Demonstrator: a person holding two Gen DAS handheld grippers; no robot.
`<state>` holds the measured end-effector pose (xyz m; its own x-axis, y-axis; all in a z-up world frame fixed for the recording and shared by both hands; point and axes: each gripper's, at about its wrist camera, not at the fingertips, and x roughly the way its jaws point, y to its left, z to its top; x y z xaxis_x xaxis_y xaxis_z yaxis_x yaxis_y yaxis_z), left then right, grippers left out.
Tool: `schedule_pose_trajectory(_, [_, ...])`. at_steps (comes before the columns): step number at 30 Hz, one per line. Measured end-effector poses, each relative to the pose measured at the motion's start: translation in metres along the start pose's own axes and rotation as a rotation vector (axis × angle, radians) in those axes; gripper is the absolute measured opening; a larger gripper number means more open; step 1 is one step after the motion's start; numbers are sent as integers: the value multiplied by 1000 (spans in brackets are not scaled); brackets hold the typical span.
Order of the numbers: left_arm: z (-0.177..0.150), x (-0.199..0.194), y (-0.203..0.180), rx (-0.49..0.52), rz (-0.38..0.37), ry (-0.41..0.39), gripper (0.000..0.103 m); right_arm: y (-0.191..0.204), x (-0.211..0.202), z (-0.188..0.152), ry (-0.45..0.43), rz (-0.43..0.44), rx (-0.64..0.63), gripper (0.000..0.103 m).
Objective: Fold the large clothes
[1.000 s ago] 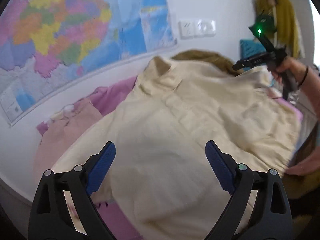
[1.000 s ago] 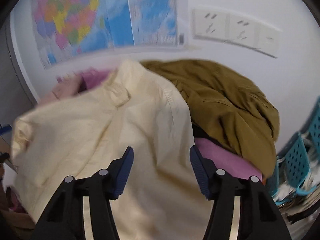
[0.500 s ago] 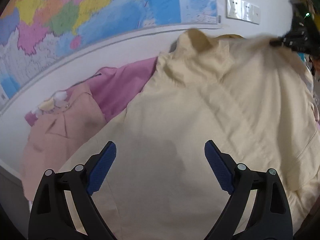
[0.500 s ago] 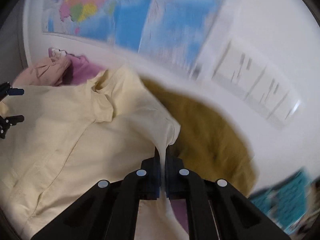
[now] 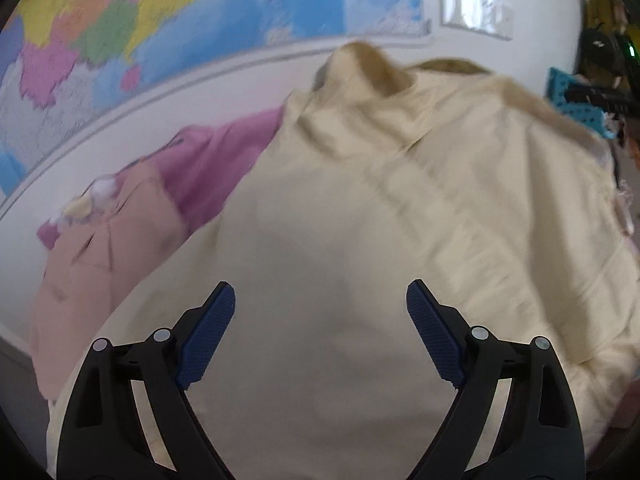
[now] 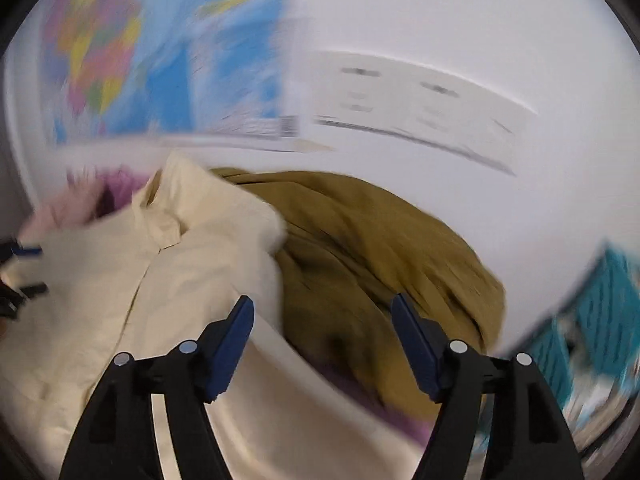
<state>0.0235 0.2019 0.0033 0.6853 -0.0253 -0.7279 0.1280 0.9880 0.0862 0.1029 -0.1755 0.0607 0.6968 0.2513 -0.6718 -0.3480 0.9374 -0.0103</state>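
A large cream shirt (image 5: 360,220) lies spread out, collar toward the wall. My left gripper (image 5: 320,284) hovers open over the shirt's lower body with nothing between its blue pads. In the right wrist view the same shirt (image 6: 120,280) fills the lower left, its shoulder edge bunched against an olive garment (image 6: 380,232). My right gripper (image 6: 323,299) is above that edge. Its jaws are opening and stand wide, with no cloth between the pads. The view is blurred by motion.
A purple-pink garment (image 5: 224,160) and a peach one (image 5: 112,248) lie left of the shirt, by the wall. A coloured map (image 5: 160,32) and wall sockets (image 6: 420,100) hang behind. A teal perforated crate or chair (image 6: 608,300) stands at the right.
Half a second ago the right gripper was shut on the cream shirt's shoulder edge. It has since let go and opened. The left gripper drifted along the shirt, still open.
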Motion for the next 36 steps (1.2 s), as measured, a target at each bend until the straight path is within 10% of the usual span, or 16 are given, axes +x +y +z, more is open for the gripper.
schedule_pose_trajectory(11, [51,4,-143,238,-237,-8,87,-143,-38,-184,123,-74,519,88])
schedule_pose_trajectory(17, [67,22,-202,298,-282,35,87,-191,-39,-290,109,152,982,88])
schedule_pose_trajectory(23, [75,41,-240,316,-295,57,79,-174,-62,-316,12,391,1107,92])
schedule_pose_trajectory(28, [77,56,-256,314,-296,86,78,-163,-38,-300,88,396,1094,92])
schedule_pose_trajectory(30, [75,61,-258,304,-299,93,79,-167,-26,-296,79,389,1130,82])
schedule_pose_trajectory(32, [73,61,-256,282,-305,98,79,-169,-27,-288,13,378,1116,33])
schedule_pose_trajectory(36, [76,65,-250,227,-346,107,63,-164,-55,-253,-107,303,982,12])
